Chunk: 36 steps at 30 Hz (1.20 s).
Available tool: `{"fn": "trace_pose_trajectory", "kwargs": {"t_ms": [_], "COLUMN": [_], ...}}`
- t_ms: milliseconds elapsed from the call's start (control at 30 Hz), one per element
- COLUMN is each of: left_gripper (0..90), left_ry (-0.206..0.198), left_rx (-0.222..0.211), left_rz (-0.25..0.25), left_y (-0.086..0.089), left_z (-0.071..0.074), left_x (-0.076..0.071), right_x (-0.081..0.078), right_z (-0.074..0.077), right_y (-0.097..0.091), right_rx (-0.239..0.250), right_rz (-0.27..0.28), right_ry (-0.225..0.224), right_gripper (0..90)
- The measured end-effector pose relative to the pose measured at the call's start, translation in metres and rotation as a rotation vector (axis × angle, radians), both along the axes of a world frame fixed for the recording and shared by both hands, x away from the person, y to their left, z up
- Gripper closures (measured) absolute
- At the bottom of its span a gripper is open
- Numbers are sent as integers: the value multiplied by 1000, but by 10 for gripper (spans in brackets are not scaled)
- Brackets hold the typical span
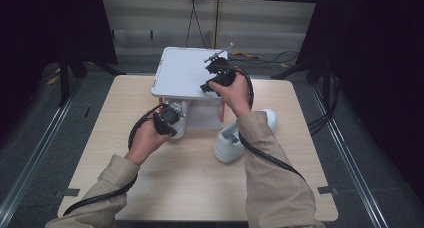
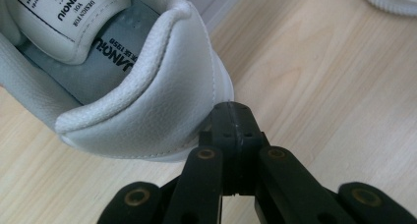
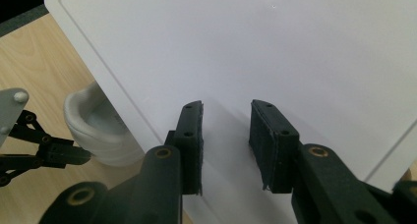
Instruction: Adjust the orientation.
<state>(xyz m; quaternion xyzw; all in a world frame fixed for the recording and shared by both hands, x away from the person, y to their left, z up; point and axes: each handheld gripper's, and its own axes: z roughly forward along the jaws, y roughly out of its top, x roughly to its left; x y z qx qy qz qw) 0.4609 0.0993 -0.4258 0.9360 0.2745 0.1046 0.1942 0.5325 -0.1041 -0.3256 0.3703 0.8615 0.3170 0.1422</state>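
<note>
A white sneaker (image 2: 133, 86) is sitting heel-out at the table's (image 1: 190, 188) centre, tucked under the near-left edge of a small white shelf (image 1: 182, 73), and I am holding my left gripper (image 2: 231, 130) at its heel, jaws pressed together just beside the heel counter; whether they are nipping any leather I cannot tell. I am judging the shoe light but floppy: grained, slightly slick synthetic upper, padded collar, firmer rubber sole, so the stiff heel counter or collar rim at the shoe's 6 o'clock looks the surest place to take hold. Its mate, a second white sneaker (image 1: 230, 143), is lying at about 4 o'clock from the shelf, partly under my right sleeve (image 1: 270, 158). My right gripper (image 3: 226, 145) is hovering over the shelf's smooth, matte, round-cornered top near 1 o'clock, jaws spread with nothing between them. The table is pale wood-grain laminate, ringed by dark curtains (image 1: 380, 63).
</note>
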Motion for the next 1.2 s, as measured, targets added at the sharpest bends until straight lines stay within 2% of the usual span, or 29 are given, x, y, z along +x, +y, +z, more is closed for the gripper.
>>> {"fn": "trace_pose_trajectory", "kwargs": {"t_ms": [67,267,400,433,533,700,800,1000,1100,1167,1200], "left_gripper": [900,900,900,900,900,900,900,900,900,855,828], "left_ry": [-17,-11,-28,-25,-5,-10,14,13,14,26,49], "left_rx": [-12,-53,-39,-59,-82,-89,-117,-113,-129,-136,-142], "left_rz": [-7,11,18,33,44,37,40,45,48,45,37], "left_y": [-3,-7,-7,-6,-5,-6,-3,-4,-2,-1,1], "left_z": [-2,-4,-5,-5,-7,-7,-7,-6,-7,-7,-6], "left_x": [2,12,18,19,24,27,30,31,31,28,26], "right_x": [0,1,2,2,2,2,2,2,2,2,2], "right_z": [0,0,0,0,0,0,0,-1,0,0,0], "right_y": [-1,-2,-1,-1,-1,-1,-1,-2,-2,-2,-2], "right_rx": [6,12,4,2,6,6,8,17,16,16,16], "right_rz": [0,6,9,11,12,15,9,6,5,4,4], "right_ry": [3,4,3,0,-1,-3,2,0,3,4,4], "right_gripper": [661,668,669,669,669,668,668,668,668,665,661]}}
